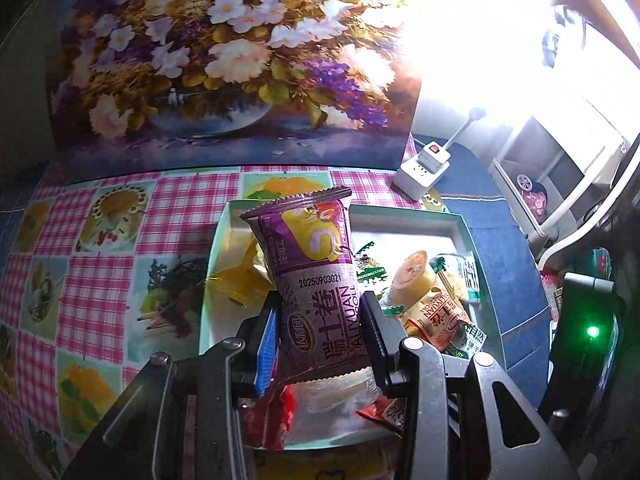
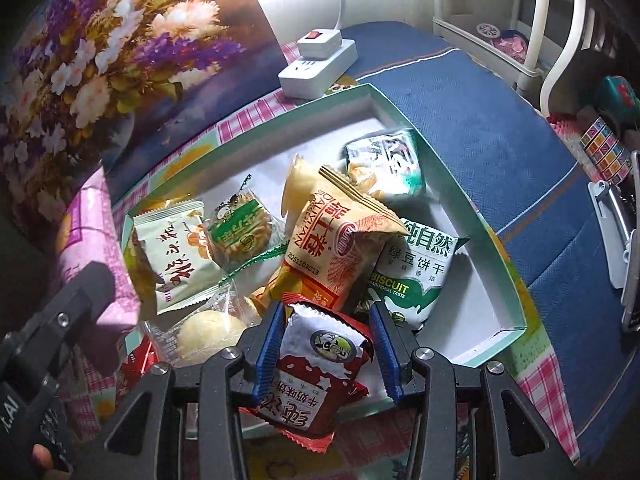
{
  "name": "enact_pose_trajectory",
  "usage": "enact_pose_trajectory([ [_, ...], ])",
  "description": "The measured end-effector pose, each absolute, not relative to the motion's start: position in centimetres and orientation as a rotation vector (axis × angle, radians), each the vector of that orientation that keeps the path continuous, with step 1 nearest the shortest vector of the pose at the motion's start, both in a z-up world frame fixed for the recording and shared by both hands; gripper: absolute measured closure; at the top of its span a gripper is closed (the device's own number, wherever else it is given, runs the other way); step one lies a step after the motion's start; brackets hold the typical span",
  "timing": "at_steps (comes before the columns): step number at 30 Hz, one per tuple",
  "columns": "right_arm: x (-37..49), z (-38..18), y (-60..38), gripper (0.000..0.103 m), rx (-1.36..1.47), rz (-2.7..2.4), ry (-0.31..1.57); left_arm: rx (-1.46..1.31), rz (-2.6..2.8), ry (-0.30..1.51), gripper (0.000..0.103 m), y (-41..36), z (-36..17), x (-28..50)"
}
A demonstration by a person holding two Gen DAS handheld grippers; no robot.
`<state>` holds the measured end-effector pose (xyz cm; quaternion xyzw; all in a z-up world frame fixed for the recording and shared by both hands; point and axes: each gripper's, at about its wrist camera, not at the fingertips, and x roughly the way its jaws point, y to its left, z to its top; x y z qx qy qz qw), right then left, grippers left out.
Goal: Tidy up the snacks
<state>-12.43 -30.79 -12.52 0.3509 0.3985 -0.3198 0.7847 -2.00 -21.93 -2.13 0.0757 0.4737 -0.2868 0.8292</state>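
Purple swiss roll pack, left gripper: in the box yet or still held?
Held. The left gripper is shut on the purple pack, standing between both pads above the green box, not lying among the snacks.

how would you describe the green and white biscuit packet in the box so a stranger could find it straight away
Start at the shallow green-rimmed box on the checked tablecloth, in front of the flower painting. Along its right-hand wall, right of the orange swiss roll packet, lies the biscuit packet. It alone is white and green and reads BISCUIT in yellow-green letters.
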Motion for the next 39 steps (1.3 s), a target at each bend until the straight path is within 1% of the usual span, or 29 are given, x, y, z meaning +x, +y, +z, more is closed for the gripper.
enact_pose_trajectory([
  [5, -12.3, -12.6, -30.7, 0.056, 0.751, -0.693, 0.864, 0.162, -0.621, 1.021, 0.061, -22.4, -2.6, -2.0],
  [7, -12.3, -12.6, -30.8, 0.056, 0.754, -0.692, 0.865, 0.161, -0.619, 1.027, 0.059, -22.4, -2.7, -2.0],
  [9, -12.3, -12.6, -30.8, 0.056, 0.753, -0.693, 0.866, 0.156, -0.616, 1.029, 0.05, -22.3, -2.6, -2.0],
  [10, -12.3, -12.6, -30.8, 0.056, 0.753, -0.694, 0.867, 0.154, -0.616, 1.029, 0.048, -22.2, -2.6, -2.0],
  [16, -12.1, -12.5, -30.7, 0.054, 0.741, -0.699, 0.875, 0.141, -0.587, 1.034, 0.048, -21.3, -1.8, -1.9],
  [19, -12.1, -12.4, -30.6, 0.053, 0.732, -0.704, 0.877, 0.131, -0.559, 1.019, 0.041, -20.1, -1.1, -1.7],
  [20, -12.1, -12.4, -30.6, 0.052, 0.728, -0.704, 0.879, 0.13, -0.547, 1.012, 0.029, -19.7, -0.8, -1.6],
  [21, -12.1, -12.3, -30.5, 0.045, 0.726, -0.703, 0.878, 0.129, -0.538, 1.007, 0.02, -19.3, -0.7, -1.6],
  [22, -12.2, -12.2, -30.4, 0.037, 0.724, -0.704, 0.877, 0.126, -0.523, 0.997, 0.019, -18.5, -0.5, -1.6],
  [25, -12.6, -11.8, -30.0, 0.033, 0.706, -0.72, 0.867, 0.126, -0.473, 0.989, 0.019, -16.9, -0.4, -1.3],
  [29, -13.1, -11.2, -29.4, 0.029, 0.707, -0.717, 0.85, 0.113, -0.405, 0.982, 0.019, -14.4, -0.2, -1.3],
  [30, -13.3, -11.1, -29.1, 0.025, 0.702, -0.719, 0.845, 0.111, -0.392, 0.98, 0.018, -13.9, -0.1, -1.3],
  [31, -13.4, -10.8, -28.7, 0.023, 0.691, -0.72, 0.839, 0.112, -0.376, 0.977, 0.017, -13.4, -0.1, -1.4],
  [33, -13.4, -10.4, -28.0, 0.02, 0.666, -0.71, 0.832, 0.124, -0.341, 0.972, 0.006, -12.5, -0.1, -1.4],
  [35, -13.5, -10.0, -27.0, 0.008, 0.641, -0.703, 0.825, 0.14, -0.296, 0.969, 0.006, -11.6, -0.3, -1.4],
  [36, -13.6, -9.9, -26.7, 0.0, 0.63, -0.701, 0.822, 0.146, -0.282, 0.97, 0.006, -11.2, -0.5, -1.4],
  [39, -13.7, -9.7, -25.2, 0.0, 0.584, -0.687, 0.815, 0.17, -0.238, 0.988, 0.006, -10.0, -1.2, -1.6],
])
